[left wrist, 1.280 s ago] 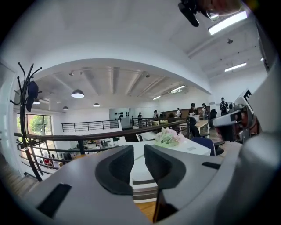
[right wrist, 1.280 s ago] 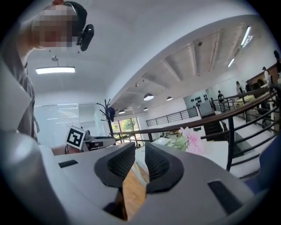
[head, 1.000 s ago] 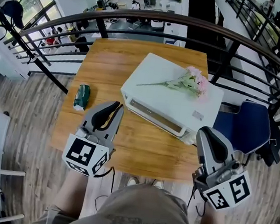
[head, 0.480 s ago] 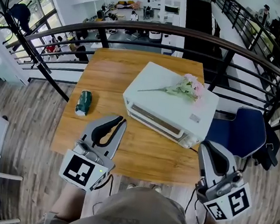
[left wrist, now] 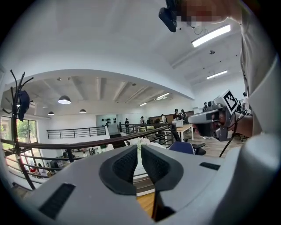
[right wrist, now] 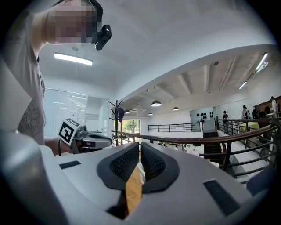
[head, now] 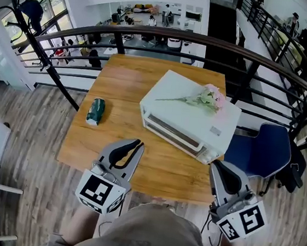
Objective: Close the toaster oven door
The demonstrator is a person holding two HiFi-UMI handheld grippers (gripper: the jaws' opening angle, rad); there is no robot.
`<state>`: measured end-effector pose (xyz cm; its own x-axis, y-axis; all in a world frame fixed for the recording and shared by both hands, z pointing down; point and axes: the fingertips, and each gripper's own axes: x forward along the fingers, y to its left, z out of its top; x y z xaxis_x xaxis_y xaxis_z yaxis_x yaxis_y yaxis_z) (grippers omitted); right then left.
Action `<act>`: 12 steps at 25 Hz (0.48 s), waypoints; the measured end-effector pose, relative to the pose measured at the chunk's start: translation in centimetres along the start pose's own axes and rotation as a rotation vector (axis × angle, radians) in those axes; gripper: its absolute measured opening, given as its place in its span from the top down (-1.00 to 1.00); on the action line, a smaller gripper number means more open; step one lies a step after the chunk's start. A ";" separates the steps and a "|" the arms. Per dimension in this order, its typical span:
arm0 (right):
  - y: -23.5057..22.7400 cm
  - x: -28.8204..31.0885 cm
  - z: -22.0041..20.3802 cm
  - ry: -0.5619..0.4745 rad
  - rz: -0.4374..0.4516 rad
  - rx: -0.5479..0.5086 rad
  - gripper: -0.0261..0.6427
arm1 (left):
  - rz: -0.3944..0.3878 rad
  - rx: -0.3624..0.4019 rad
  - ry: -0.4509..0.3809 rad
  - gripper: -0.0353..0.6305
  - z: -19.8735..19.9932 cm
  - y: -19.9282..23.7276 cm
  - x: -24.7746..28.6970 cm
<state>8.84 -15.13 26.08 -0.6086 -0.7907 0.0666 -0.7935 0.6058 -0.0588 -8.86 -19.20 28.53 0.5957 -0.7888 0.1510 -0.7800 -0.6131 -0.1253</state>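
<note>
The white toaster oven (head: 190, 115) stands on the wooden table (head: 119, 83), its glass door (head: 174, 134) upright against the front. My left gripper (head: 138, 143) hovers over the table's near edge, left of the oven and apart from it. Its jaws have just been closing; the pads (left wrist: 127, 163) almost meet, with nothing between them. My right gripper (head: 216, 164) hangs just off the table's near right corner, below the oven's right end. Its jaws have also just been closing, and its pads (right wrist: 125, 163) hold nothing.
A pink flower sprig (head: 206, 98) lies on the oven's top. A green crumpled can (head: 95, 111) lies on the table's left side. A blue chair (head: 260, 148) stands right of the table. A dark railing (head: 152, 34) curves behind it.
Both grippers have drawn back from the oven toward the person, the left one also shifting right. The oven and the flowers have kept their place on the table.
</note>
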 end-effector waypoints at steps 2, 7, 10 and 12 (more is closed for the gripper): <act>0.2 0.1 0.1 -0.002 0.008 0.005 0.80 | 0.012 -0.004 -0.009 0.77 0.2 0.0 -0.2; 0.8 0.2 0.1 -0.003 0.020 0.002 0.80 | 0.014 0.005 -0.019 0.77 0.6 -0.2 -0.7; 1.1 -0.1 0.1 -0.001 0.023 -0.001 0.80 | 0.020 -0.007 -0.014 0.76 0.4 -0.1 -1.3; 1.3 -0.3 0.2 0.000 0.023 -0.003 0.80 | 0.020 -0.017 -0.018 0.77 0.3 -0.1 -1.6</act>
<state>7.98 -14.10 25.80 -0.6267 -0.7764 0.0657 -0.7792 0.6241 -0.0575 -9.64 -17.87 27.97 0.5834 -0.8016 0.1309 -0.7947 -0.5966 -0.1117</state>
